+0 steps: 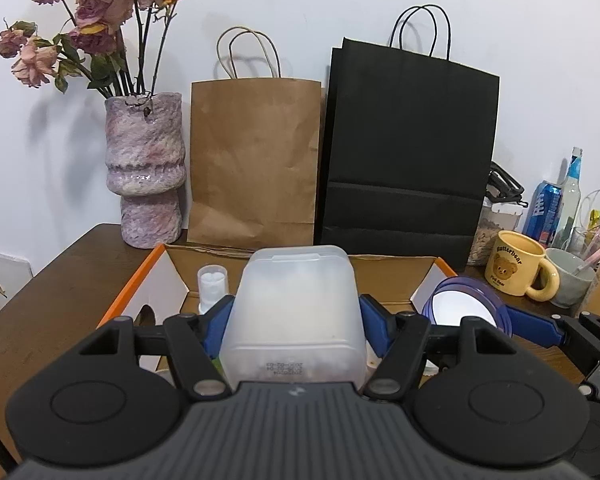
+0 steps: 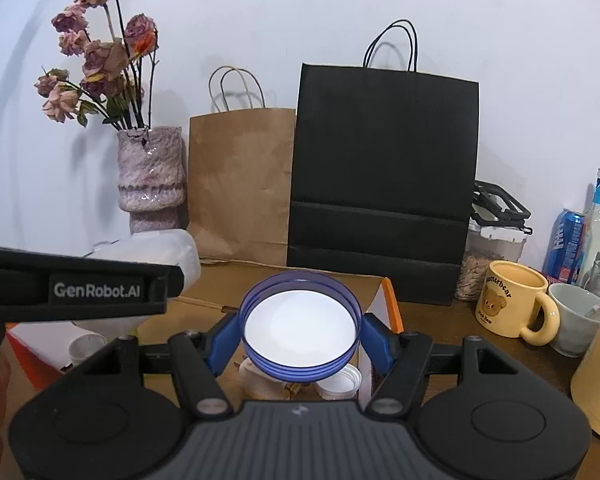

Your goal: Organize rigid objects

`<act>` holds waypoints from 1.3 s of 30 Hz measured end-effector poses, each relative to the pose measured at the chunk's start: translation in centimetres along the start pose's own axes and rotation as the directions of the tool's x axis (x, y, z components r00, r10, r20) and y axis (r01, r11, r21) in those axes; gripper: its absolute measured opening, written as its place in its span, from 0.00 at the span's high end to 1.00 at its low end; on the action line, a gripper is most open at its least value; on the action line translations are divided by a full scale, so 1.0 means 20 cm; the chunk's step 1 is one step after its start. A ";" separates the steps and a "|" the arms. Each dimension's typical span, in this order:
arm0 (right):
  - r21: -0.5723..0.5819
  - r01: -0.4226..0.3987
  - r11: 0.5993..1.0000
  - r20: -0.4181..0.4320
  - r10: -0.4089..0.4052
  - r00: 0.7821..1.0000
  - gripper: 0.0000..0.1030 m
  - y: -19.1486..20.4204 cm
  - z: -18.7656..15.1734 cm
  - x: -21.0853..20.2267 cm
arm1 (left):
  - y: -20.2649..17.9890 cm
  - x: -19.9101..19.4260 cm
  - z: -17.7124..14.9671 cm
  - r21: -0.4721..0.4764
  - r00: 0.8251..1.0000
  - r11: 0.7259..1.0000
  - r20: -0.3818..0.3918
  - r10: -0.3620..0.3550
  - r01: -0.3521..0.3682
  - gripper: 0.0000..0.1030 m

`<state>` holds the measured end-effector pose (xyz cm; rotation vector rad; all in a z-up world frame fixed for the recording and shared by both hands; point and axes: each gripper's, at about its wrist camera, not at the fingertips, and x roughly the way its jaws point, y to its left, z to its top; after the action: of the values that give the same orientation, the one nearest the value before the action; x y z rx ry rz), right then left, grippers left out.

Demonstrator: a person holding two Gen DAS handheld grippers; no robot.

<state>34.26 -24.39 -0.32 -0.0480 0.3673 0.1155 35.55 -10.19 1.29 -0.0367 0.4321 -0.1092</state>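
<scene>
The open cardboard box [image 1: 384, 276] lies directly below and ahead of both grippers, the left gripper [image 1: 296, 320] clamping a translucent plastic container [image 1: 296, 308] upright over its centre, the right gripper [image 2: 300, 334] clamping a blue-rimmed lid [image 2: 300, 326] apparently nearer its right wall.

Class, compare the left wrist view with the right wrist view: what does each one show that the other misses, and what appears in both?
Only the left wrist view shows the left gripper head-on, clamped on the translucent container, and a small white vial upright in the cardboard box.

Only the right wrist view shows white caps under the right gripper and a tan cup at the right edge.

Both show the blue-rimmed lid the right gripper clamps, the vase, both paper bags and the yellow mug.
</scene>
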 end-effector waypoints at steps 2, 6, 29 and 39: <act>-0.002 0.000 1.000 -0.006 0.000 1.000 0.37 0.00 0.00 0.02 | 0.00 0.02 0.00 0.005 1.000 1.000 -0.001 0.002 -0.002 0.34; -0.010 -0.002 1.000 -0.021 0.002 1.000 0.37 0.00 0.00 0.08 | 0.00 0.06 0.01 0.015 1.000 1.000 -0.002 0.003 -0.003 0.34; -0.040 -0.016 0.999 -0.072 0.013 0.997 0.37 -0.01 0.00 0.24 | 0.06 0.24 0.03 0.051 0.998 0.997 -0.021 0.055 -0.054 0.34; -0.033 -0.005 0.999 -0.070 0.003 0.998 0.07 -0.01 0.00 0.24 | 0.05 0.23 0.02 0.069 0.998 0.995 -0.001 0.066 -0.066 0.08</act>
<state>38.67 -24.02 -2.02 -0.0840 0.4357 0.1240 39.89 -9.78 -0.24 0.0452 0.4319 -0.0587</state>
